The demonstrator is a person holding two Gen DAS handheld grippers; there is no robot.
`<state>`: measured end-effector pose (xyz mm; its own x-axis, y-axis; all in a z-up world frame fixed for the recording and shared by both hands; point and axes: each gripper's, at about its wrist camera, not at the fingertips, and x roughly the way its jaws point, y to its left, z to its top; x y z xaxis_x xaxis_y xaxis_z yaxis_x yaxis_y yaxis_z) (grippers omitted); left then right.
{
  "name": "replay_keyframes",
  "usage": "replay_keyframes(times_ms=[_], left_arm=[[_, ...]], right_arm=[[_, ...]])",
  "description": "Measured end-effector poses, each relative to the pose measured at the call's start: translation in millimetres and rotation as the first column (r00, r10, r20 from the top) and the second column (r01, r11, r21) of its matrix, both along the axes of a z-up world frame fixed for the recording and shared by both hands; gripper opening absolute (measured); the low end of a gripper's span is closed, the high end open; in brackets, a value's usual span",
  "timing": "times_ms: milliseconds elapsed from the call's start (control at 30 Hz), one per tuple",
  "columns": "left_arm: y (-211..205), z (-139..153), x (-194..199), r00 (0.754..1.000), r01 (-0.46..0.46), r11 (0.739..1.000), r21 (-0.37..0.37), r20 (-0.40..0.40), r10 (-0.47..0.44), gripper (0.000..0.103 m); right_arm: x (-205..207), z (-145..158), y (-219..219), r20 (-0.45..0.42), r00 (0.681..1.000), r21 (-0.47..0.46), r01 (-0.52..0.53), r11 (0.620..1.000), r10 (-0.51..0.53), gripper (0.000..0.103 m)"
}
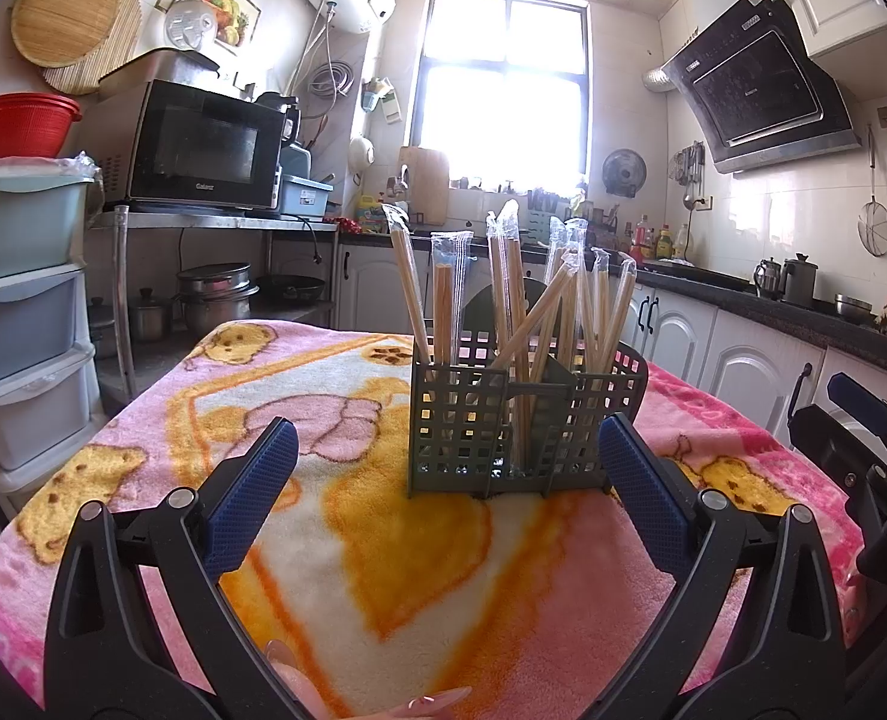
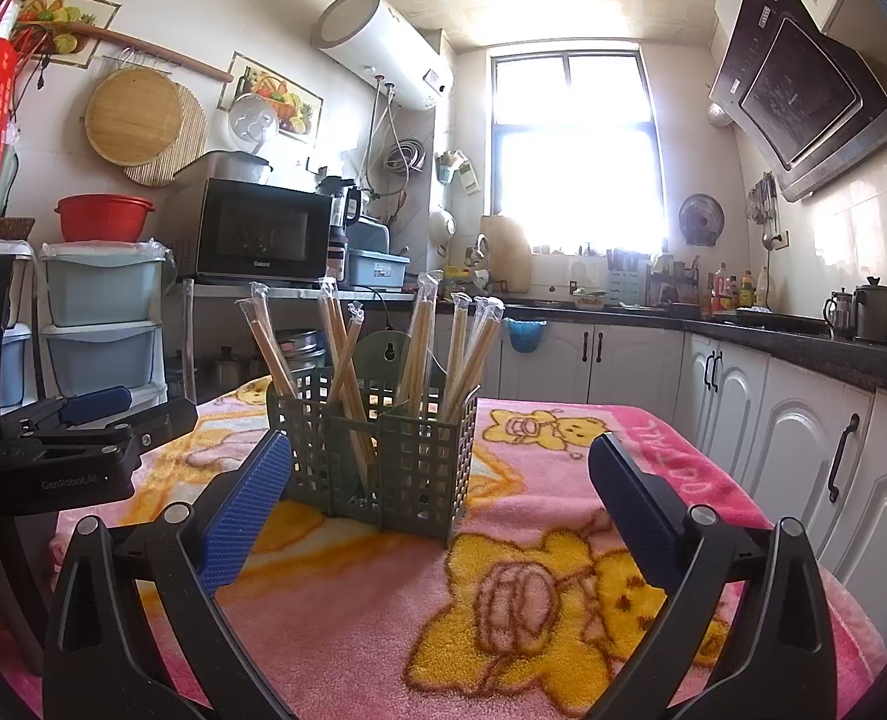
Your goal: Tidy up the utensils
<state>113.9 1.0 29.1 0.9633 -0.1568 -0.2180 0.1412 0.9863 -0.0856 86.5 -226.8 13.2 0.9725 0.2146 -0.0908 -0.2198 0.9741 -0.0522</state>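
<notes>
Both tools are wide open and hold nothing: the left gripper point(image 1: 446, 462) and the right gripper point(image 2: 440, 480) hang over the pink blanket point(image 1: 383, 570). Just past them stands the green holder point(image 1: 503, 420), full of wrapped chopsticks point(image 1: 443, 300) that lean this way and that. I think each pair is light, stiff and thin. The clear wrap may be slippery, so pinch near the top.

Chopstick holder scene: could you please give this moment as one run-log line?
left tongs: open, empty | right tongs: open, empty | wrapped chopsticks: upright in holder | holder on blanket
</notes>
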Motion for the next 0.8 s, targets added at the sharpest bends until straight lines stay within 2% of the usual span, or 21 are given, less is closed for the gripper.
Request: replay_keyframes(times_ms=[533, 667, 800], left_arm=[[1.3, 0.9, -0.1, 1.000, 0.006, 1.000, 0.001, -0.013, -0.006, 0.093], [1.9, -1.3, 4.6, 0.998, -0.029, 1.000, -0.004, -0.047, 0.029, 0.093], [12.3, -3.4, 11.1, 0.995, -0.046, 0.998, -0.051, -0.089, 0.042, 0.093]], right_arm=[[0.4, 1.8, -2.1, -0.017, 0.999, 0.019, 0.037, 0.999, -0.037, 0.097], [9.8, 4.2, -11.1, -0.077, 0.991, 0.043, 0.109, 0.993, -0.106, 0.097], [27.1, 5.1, -32.9, -0.160, 0.963, 0.049, 0.228, 0.972, -0.218, 0.097]])
